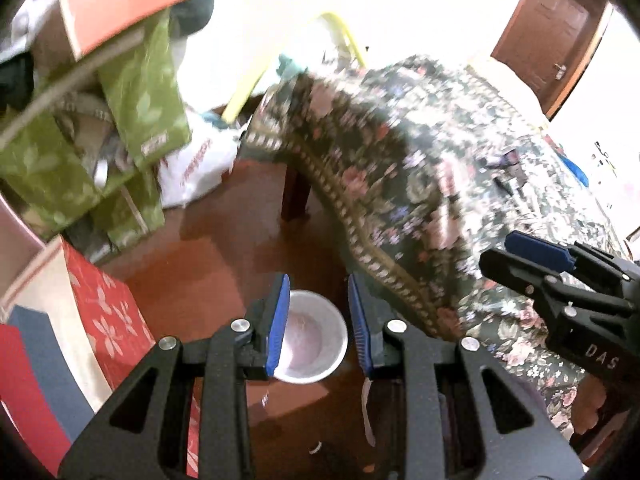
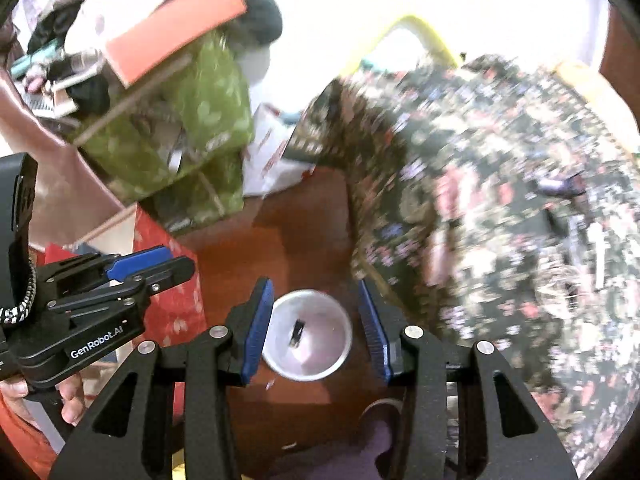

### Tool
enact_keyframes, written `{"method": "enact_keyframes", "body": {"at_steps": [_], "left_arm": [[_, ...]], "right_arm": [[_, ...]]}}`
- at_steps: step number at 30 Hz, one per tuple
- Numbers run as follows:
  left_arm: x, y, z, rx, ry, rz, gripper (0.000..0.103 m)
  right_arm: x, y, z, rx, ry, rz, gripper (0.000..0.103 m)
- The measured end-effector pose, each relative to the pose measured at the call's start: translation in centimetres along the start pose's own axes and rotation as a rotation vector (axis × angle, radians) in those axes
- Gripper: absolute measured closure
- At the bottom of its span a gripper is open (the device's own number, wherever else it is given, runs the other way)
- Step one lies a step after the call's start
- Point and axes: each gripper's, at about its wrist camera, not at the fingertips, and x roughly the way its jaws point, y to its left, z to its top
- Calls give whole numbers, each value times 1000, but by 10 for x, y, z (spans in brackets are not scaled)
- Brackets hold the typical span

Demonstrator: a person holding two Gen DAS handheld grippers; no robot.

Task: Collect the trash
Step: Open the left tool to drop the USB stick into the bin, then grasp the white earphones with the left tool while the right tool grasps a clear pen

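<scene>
A white round container (image 1: pixel 312 336) stands on the red-brown floor, seen from above. In the right wrist view the container (image 2: pixel 308 334) holds a small dark piece of trash (image 2: pixel 297 334). My left gripper (image 1: pixel 318 320) is open, its blue pads either side of the container and above it. My right gripper (image 2: pixel 316 328) is open and empty, also above the container. Each gripper shows from the side in the other view: the right one (image 1: pixel 532 258), the left one (image 2: pixel 140 266).
A table under a dark floral cloth (image 1: pixel 440 184) fills the right, with a table leg (image 1: pixel 296 192). Green boxes (image 1: pixel 140 92), a red box (image 1: pixel 108 312) and a white plastic bag (image 1: pixel 200 164) crowd the left. Small scraps (image 1: pixel 316 447) lie on the floor.
</scene>
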Motion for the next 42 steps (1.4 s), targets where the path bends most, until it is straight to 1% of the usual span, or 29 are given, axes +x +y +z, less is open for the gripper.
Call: {"method": "enact_keyframes", "body": {"at_steps": [5,8,9,12,14,17,18,21,25,28,29,33,35,37,39,42], "left_arm": [[-27,-41,13,54,-95,-2,74],[-39,-69,20,71,-142,-33,73],[-41,-82,23,75,-157,-52,72],[-43,-110,30,88,-180,-104,64],[-43,-130,34,105,-200,-108,59],[-38,-161,40,141,-215,-93,57],[-34,-174,42,153,-211,-99,56],[-21,-198,46,172,-193,-116,50],[2,-229,45,188,-160,-140,46],[26,-246,45,195,-114,-159,45],[37,-251,45,199,-87,-167,45],[71,-267,45,210,-19,-169,45],[86,-274,45,231,1,-167,45],[107,-283,46,255,38,-157,45],[125,-289,46,267,61,-162,45],[148,-295,45,293,92,-150,45]], "right_arm": [[-38,-22,-1,21,-88,-53,63],[-59,-41,-3,45,-134,-90,63],[-65,-47,-6,53,-146,-101,63],[-82,-73,-11,75,-178,-140,63],[-95,-92,-15,91,-201,-170,63],[-112,-117,-22,117,-229,-210,63],[-116,-125,-24,127,-235,-219,63],[-127,-155,-30,158,-248,-247,63],[-128,-190,-38,176,-225,-289,63],[-123,-211,-44,195,-205,-301,63],[-121,-219,-45,206,-196,-300,63],[-106,-240,-50,235,-162,-259,63],[-97,-249,-52,254,-146,-233,63],[-88,-257,-52,269,-130,-199,63],[-80,-261,-52,276,-114,-185,63],[-64,-267,-49,279,-91,-161,63]]}}
